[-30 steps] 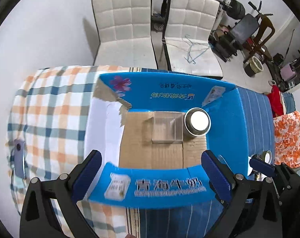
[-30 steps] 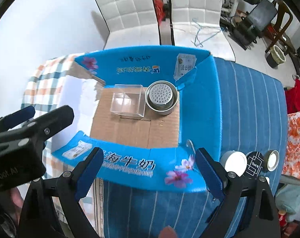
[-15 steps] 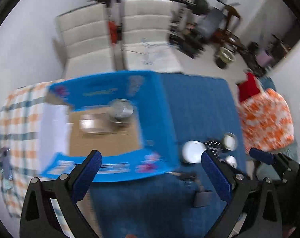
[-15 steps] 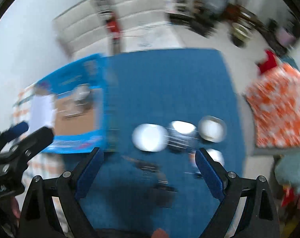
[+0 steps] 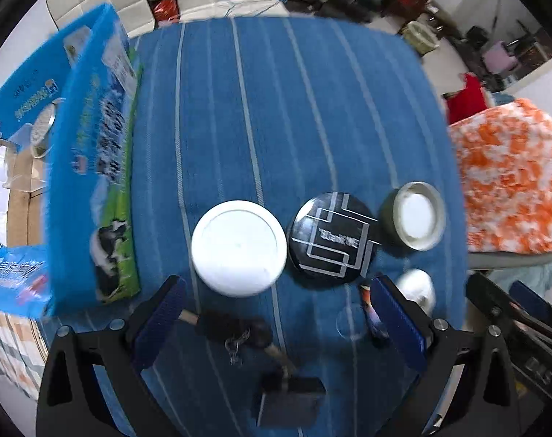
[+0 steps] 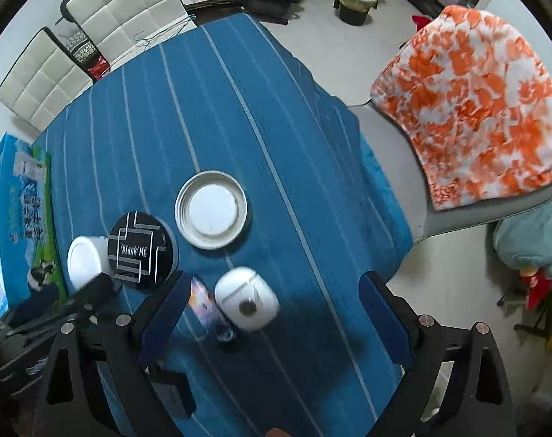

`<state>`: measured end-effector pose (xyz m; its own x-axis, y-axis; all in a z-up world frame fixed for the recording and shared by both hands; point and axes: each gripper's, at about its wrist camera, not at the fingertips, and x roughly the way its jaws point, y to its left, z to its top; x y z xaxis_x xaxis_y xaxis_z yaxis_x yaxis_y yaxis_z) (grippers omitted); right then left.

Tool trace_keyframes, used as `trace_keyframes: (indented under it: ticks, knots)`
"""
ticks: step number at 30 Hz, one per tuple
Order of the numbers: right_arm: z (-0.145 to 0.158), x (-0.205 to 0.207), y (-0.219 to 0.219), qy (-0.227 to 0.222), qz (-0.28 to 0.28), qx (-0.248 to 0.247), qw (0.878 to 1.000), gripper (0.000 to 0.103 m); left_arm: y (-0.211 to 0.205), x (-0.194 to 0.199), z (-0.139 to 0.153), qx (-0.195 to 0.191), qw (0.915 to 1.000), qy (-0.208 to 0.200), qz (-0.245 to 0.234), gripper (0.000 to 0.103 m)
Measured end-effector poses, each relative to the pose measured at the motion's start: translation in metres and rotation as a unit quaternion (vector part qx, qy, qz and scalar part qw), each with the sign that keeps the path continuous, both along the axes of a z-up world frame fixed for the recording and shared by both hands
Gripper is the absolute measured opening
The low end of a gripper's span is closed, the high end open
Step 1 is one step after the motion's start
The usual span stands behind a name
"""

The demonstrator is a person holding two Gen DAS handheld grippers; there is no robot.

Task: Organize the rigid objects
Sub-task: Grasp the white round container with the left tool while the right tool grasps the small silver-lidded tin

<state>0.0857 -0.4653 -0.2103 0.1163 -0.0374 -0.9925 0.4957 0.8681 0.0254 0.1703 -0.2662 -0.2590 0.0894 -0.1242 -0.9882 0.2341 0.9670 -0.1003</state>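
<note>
On the blue striped tablecloth [image 5: 283, 116] lie a white round lid [image 5: 238, 247], a black round tin [image 5: 332, 236] with silver lines, a metal jar lid [image 5: 416, 215] and a white rounded case [image 6: 247, 298]. A small patterned tube [image 6: 210, 307] lies beside the case. A key bunch [image 5: 239, 331] and a dark flat box [image 5: 288, 402] lie nearer. My left gripper [image 5: 276, 324] is open and empty above the keys. My right gripper [image 6: 272, 313] is open and empty over the white case. The blue carton [image 5: 93, 167] stands at the left.
The carton holds a metal tin [image 5: 42, 127] and a clear box. An orange-and-white blanket [image 6: 472, 109] covers a seat on the right. White chairs [image 6: 104, 22] stand beyond the table. A bin [image 6: 357, 2] stands on the floor.
Both grippers have swung right from over the blue carton to the loose objects on the blue cloth. Both stay open and empty.
</note>
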Motion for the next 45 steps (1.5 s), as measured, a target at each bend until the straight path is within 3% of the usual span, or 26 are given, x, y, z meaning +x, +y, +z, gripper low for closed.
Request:
trace_keyframes:
  ticks: [6,13,17,18,27,36,43,45]
  knots:
    - [-0.029,0.034,-0.006,-0.002,-0.002,0.044,0.999,0.096,-0.003,0.009,-0.029,0.034,0.9991,0.015,0.022,0.103]
    - [-0.065,0.064,0.004,0.012,0.001,0.081,0.997,0.094,0.003,0.019,-0.039,0.005,0.9990,0.015,0.041,0.102]
    - [-0.083,0.068,0.002,0.034,-0.012,0.088,0.996,0.075,0.007,0.028,-0.036,-0.013,0.9991,0.014,0.039,0.096]
    - [-0.081,0.068,0.002,0.033,-0.008,0.078,0.996,0.070,0.009,0.027,-0.036,-0.022,0.9989,0.015,0.039,0.096]
    - [-0.082,0.052,-0.011,0.070,0.017,0.063,0.995,0.069,0.053,0.026,-0.030,-0.065,0.9959,0.019,0.060,0.084]
    - [-0.080,0.037,-0.025,0.092,0.021,0.049,0.994,0.069,0.027,0.022,-0.028,-0.072,0.9972,0.019,0.013,0.074]
    - [-0.079,0.038,-0.025,0.100,0.033,0.041,0.994,0.069,0.025,0.023,-0.034,-0.052,0.9954,0.071,-0.038,0.079]
    - [-0.083,0.039,-0.022,0.109,0.034,0.042,0.993,0.069,0.026,0.022,-0.037,-0.041,0.9957,0.071,-0.044,0.100]
